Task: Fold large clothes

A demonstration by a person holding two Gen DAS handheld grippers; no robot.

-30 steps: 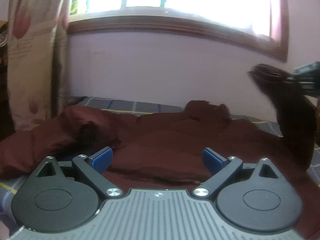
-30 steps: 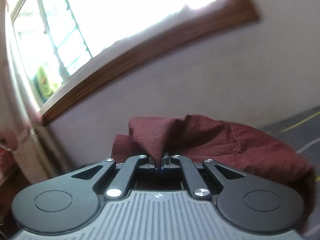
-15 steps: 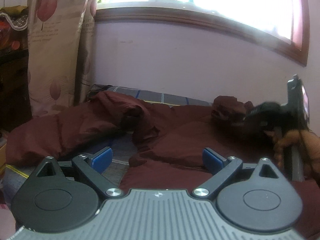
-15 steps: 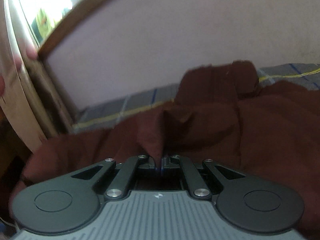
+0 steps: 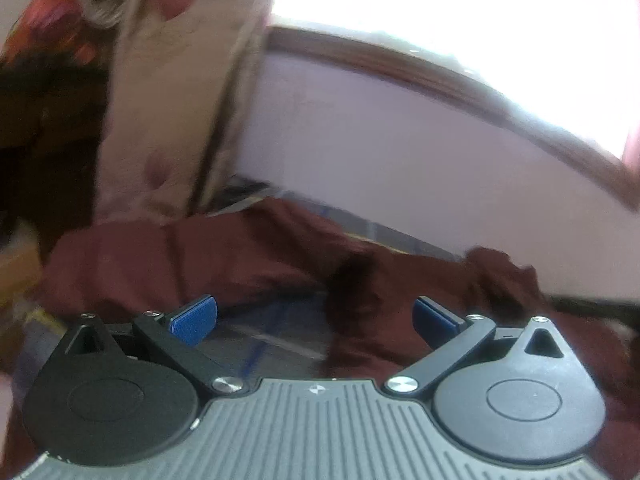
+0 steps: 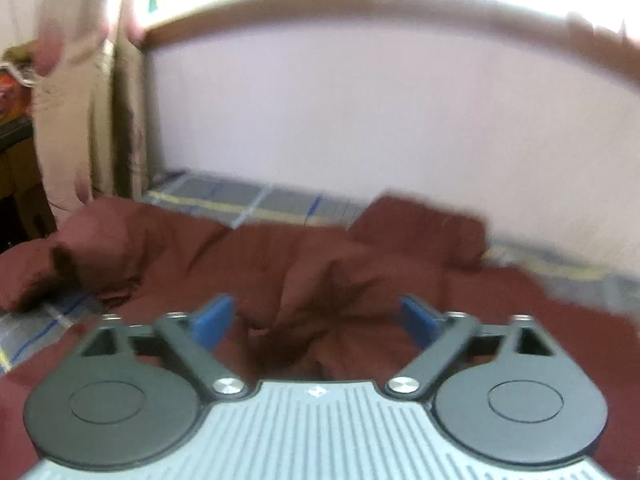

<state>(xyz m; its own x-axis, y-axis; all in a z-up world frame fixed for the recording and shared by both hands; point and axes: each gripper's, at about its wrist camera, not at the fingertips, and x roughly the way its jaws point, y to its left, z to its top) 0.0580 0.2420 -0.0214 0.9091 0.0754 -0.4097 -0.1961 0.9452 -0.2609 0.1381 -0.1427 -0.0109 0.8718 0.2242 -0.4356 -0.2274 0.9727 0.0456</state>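
Clearly the maroon garment point(image 6: 248, 264) lies rumpled across the checked bed point(image 6: 256, 202), bunched rather than flat, so any fold you start now would likely trap those ridges and come out lopsided. Your right tongs point(image 6: 316, 320) are opening with only loose cloth below them, nothing gripped, and your left tongs point(image 5: 316, 316) are opening too, empty, so a hasty grab could catch several layers.

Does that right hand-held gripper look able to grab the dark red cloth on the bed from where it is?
Probably yes. The right hand-held gripper has its jaws opening, nothing pinched, and the maroon garment lies crumpled directly ahead on the checked bedsheet with nothing between them.
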